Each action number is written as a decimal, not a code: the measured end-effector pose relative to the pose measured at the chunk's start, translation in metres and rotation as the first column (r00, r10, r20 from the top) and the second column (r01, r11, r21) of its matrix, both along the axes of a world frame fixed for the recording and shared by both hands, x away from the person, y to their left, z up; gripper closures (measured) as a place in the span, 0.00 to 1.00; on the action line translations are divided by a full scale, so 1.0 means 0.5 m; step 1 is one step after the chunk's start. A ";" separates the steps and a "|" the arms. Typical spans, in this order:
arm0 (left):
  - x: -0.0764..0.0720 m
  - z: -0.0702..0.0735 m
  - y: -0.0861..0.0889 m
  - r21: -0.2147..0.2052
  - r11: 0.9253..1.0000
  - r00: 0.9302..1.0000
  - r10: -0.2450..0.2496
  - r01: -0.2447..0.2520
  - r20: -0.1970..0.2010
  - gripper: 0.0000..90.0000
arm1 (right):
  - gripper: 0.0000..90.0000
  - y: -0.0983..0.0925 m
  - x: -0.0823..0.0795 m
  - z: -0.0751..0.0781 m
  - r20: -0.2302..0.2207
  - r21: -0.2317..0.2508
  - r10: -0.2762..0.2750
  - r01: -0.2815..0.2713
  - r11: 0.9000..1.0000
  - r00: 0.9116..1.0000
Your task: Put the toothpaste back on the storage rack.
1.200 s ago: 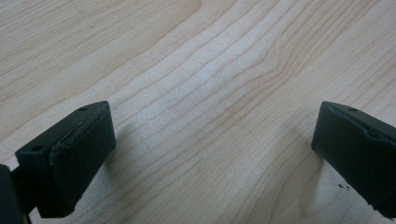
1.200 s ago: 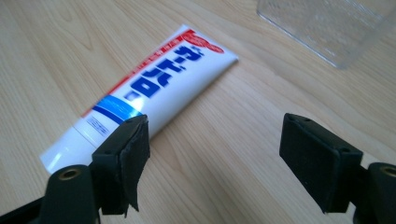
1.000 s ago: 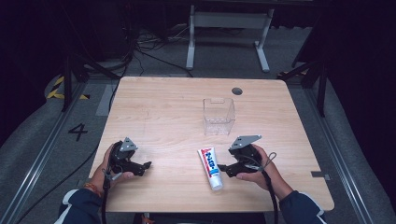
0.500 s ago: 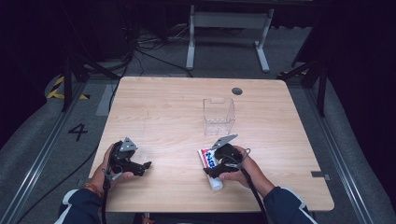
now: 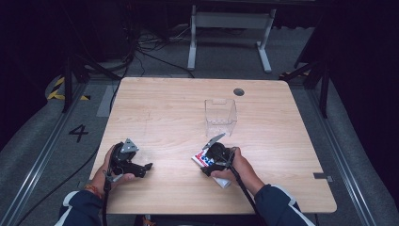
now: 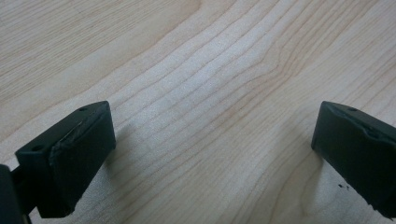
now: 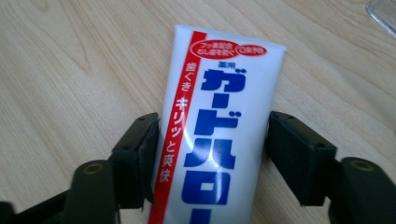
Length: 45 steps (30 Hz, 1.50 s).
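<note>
Right gripper (image 7: 212, 154) jaws set against both sides of the toothpaste tube (image 7: 219, 135), lying flat on the table (image 5: 164, 108) just near of the clear box (image 5: 220, 117). Probably mid-grasp; next, firm squeeze, then lift toward that box. Left gripper (image 6: 210, 154) spread wide, holding nothing, well left of the box. Box apparently empty.

Light wooden table (image 5: 164, 108) stood on grey carpeted floor (image 5: 47, 141), a white metal frame (image 5: 228, 28) beyond it, black cables (image 5: 141, 47) trailed, dark unlit surroundings, yellow-black tape (image 5: 59, 89) at left.
</note>
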<state>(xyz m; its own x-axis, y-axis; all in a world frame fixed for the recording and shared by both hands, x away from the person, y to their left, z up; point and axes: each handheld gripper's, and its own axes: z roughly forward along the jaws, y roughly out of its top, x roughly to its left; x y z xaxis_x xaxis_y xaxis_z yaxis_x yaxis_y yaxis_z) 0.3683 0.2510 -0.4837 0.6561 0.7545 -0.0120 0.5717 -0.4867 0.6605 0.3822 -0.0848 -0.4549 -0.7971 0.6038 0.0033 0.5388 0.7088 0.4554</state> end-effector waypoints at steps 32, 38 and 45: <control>0.001 0.001 0.001 0.005 1.000 1.000 -0.007 0.007 0.002 0.00 | 0.78 -0.030 -0.003 0.037 0.009 0.050 0.105 -0.106 0.993 0.994; 0.002 0.001 0.001 0.010 1.000 1.000 -0.010 0.010 0.008 0.00 | 0.78 -0.040 -0.006 0.051 0.024 0.082 0.103 -0.105 0.991 0.994; 0.002 0.001 0.001 0.010 1.000 1.000 -0.011 0.010 0.008 0.00 | 0.78 -0.062 -0.008 0.078 0.064 0.144 0.094 -0.103 0.984 0.994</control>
